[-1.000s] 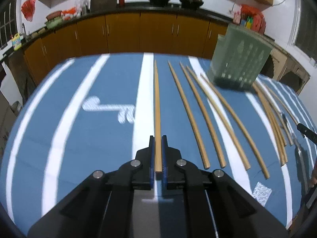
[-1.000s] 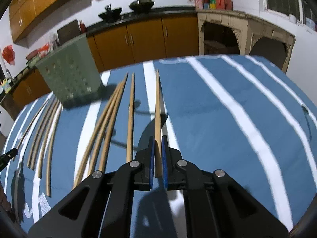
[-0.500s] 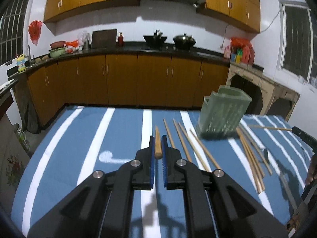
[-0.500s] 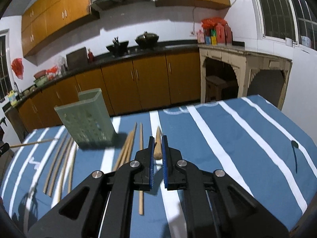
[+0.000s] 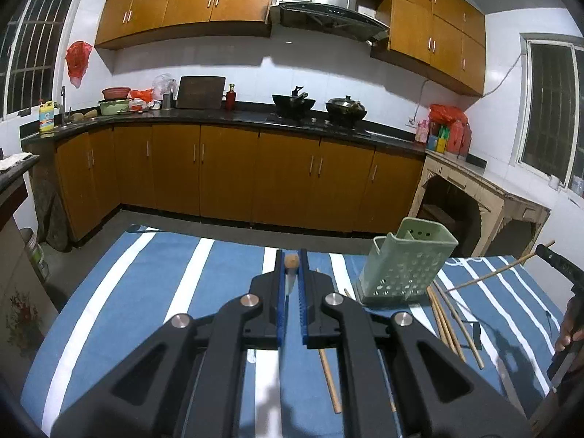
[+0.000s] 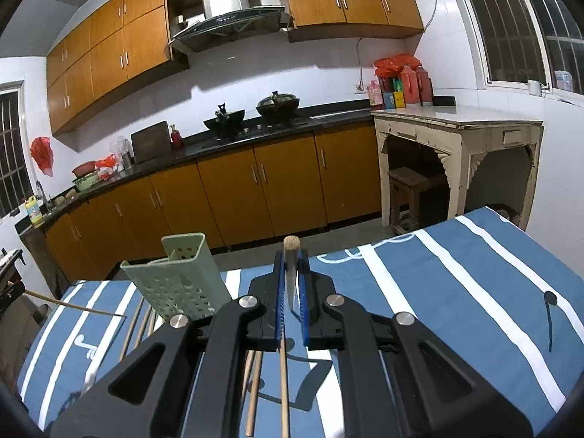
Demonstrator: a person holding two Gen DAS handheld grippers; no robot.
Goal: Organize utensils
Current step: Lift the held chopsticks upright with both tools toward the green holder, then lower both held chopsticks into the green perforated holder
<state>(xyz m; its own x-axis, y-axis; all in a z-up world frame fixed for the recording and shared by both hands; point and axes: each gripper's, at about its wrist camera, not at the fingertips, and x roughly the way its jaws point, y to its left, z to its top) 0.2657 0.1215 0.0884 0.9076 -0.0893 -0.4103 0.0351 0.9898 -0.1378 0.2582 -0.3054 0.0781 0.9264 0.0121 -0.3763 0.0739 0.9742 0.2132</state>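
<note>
I hold one chopstick in each hand. The left tongs (image 5: 292, 270) are clamped on a chopstick (image 5: 291, 261), and I see it end-on, so its long axis runs straight forward along the fingers, pointing a little below level. The right tongs (image 6: 292, 266) are clamped on a second chopstick (image 6: 291, 252) in the same way, with its round end sticking out just past the blue pads.

The green holder (image 5: 405, 266) stands upright on the bench (image 5: 146, 284), with its open mouth on top. From the left tongs it lies ahead and to the right; from the right tongs the same holder (image 6: 179, 281) lies ahead and to the left. So it is between my two hands, and both tongs look about equally near; I cannot tell which is nearer.

The relation that matters is this: the held sticks lie nearly level, but the mouth of the holder opens upward. In my judgement, each stick must be turned until it points down above that mouth before I let it go.

Other chopsticks (image 5: 450, 325) lie flat on the striped cloth beside the holder, and more (image 6: 252, 390) lie below the right tongs. These are not yet collected.
</note>
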